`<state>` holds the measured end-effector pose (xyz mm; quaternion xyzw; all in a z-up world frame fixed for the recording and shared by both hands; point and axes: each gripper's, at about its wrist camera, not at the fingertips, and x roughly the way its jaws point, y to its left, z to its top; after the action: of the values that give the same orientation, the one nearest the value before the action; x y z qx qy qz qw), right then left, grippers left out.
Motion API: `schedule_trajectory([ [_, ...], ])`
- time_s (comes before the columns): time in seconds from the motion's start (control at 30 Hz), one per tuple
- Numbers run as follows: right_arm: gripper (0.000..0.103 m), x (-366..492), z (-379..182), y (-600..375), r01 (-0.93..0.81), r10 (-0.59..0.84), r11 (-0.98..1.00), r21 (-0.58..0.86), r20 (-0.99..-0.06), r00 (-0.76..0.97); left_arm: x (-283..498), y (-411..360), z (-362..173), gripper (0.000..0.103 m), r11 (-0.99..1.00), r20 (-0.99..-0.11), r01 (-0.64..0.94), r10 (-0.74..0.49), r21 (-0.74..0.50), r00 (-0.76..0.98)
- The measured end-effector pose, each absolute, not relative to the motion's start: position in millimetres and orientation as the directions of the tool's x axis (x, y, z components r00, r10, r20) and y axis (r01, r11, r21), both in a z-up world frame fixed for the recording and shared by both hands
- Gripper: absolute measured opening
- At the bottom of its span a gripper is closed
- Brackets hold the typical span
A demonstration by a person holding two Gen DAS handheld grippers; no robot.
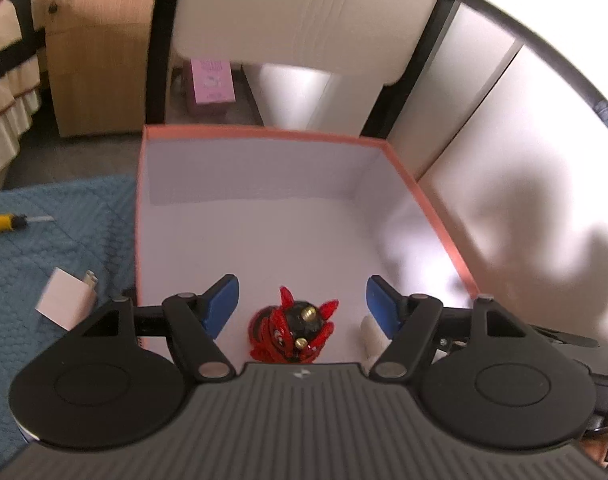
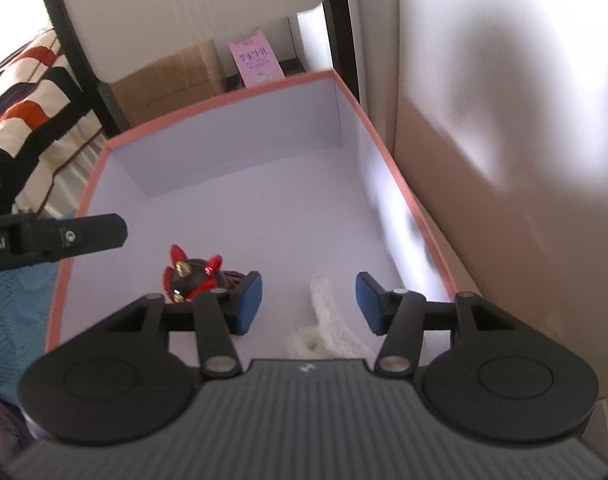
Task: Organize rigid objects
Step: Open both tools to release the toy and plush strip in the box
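Two grippers are over the orange-rimmed box [image 1: 260, 132] here. Left gripper [image 1: 302, 306] has its blue pads spread wide with nothing between them, hanging right above the red-and-black figurine [image 1: 294, 330], which sits on the box floor near the near edge. Right gripper [image 2: 308, 302] is spread wide too, holding nothing, with a white knitted thing [image 2: 329, 320] lying below it by the near right corner. Figurine and knitted thing sit apart.

Both claws hang over the near end of the orange-rimmed box [image 1: 264, 134], jaws spread wide and holding nothing. The left claw [image 1: 302, 302] sits toward the box's left side, the right claw [image 2: 308, 302] toward its right wall.
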<state>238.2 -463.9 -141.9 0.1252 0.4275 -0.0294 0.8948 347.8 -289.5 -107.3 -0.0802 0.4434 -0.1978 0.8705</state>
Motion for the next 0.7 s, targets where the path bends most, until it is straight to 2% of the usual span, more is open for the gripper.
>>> schedule_trajectory([
  [0.7,0.054,177,-32,-397,0.015,0.106,0.976,0.219,-0.531,0.841,240,-185,19,0.075,0.934,-0.492,0.275,-0.354,-0.227,0.796],
])
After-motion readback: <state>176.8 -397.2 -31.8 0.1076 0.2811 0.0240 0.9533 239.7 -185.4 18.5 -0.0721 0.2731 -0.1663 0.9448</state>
